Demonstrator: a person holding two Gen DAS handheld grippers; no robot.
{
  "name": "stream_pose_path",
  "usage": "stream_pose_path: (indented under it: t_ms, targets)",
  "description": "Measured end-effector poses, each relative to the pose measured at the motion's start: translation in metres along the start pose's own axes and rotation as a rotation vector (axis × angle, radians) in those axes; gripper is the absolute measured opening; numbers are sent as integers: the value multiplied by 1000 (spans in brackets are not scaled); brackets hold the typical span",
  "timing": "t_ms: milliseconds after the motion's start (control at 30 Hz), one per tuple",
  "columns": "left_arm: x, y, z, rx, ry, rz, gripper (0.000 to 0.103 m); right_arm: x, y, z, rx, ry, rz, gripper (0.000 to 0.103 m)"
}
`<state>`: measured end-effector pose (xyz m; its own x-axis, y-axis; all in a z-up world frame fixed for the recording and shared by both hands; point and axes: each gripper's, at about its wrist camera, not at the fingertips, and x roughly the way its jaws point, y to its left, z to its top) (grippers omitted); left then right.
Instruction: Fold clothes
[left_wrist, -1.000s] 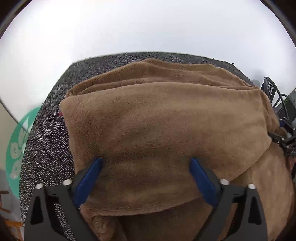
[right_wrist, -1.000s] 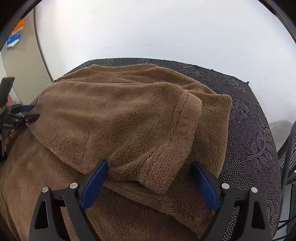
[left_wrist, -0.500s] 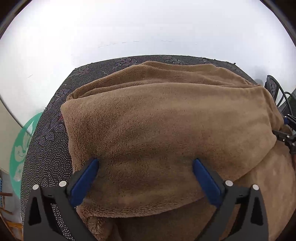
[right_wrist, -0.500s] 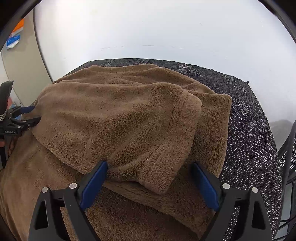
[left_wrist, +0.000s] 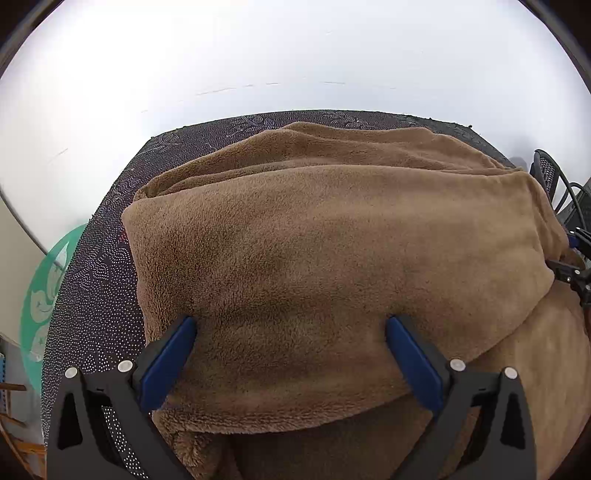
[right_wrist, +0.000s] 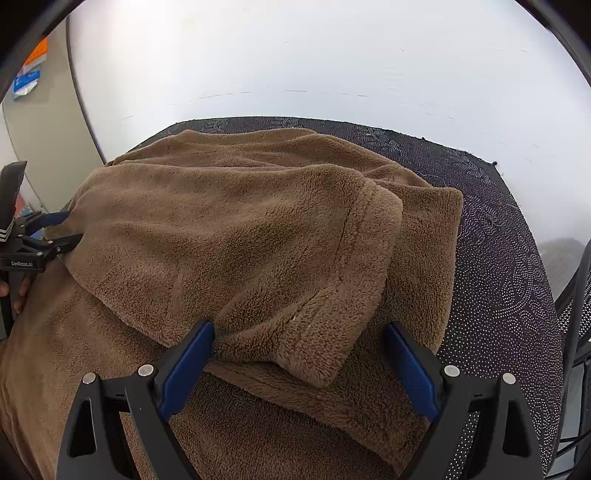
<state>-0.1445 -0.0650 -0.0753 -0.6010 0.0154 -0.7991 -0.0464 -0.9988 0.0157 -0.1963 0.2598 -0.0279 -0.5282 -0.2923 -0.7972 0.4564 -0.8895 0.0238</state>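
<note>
A brown fleece garment lies folded over itself on the dark dotted tablecloth. My left gripper is open wide, its blue fingers resting either side of the top layer's near hem, not clamping it. In the right wrist view the same garment shows a sleeve with a stitched cuff lying over a lower layer. My right gripper is open too, with the cuff between its spread fingers. Each gripper shows at the edge of the other view: the left gripper, the right gripper.
The tablecloth runs bare to the right of the garment, up to the table's far and right edges. A white wall stands behind. A green patterned disc sits low at the left. Black wire frame and cables are at the right.
The left wrist view has tilted up slightly, showing more of the table's far edge. Both grippers stay open. The right gripper has barely moved.
</note>
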Motion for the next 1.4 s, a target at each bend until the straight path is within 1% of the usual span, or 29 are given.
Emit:
stream_pose_path:
  t_ms: [567, 1400]
  targets:
    - [-2, -1, 0, 2, -2, 4, 102, 0, 2, 0, -8, -3, -16, 95]
    - [-1, -2, 1, 0, -2, 7, 102, 2, 1, 1, -3, -2, -14, 96]
